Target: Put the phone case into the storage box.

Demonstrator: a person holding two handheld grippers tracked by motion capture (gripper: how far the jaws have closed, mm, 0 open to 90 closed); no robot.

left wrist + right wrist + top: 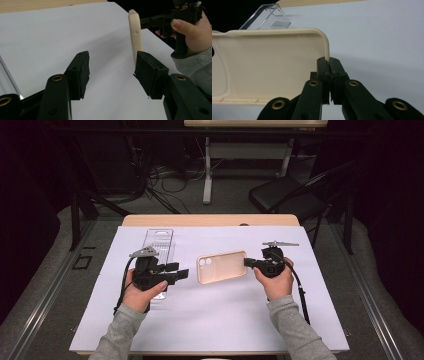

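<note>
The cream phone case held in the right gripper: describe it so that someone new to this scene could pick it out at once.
Start at the white sheet covering the wooden table. Near its middle sits a cream, rounded-rectangle phone case, its right edge pinched in the right gripper. Unlike the clear plastic package to its left, it is opaque and has camera cutouts at its left end.

Lab — dark curtains, floor cables

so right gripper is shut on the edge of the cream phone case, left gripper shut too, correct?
Not quite: the left gripper is open, jaws spread apart in the left gripper view. The right gripper is shut on the edge of the cream phone case.
</note>
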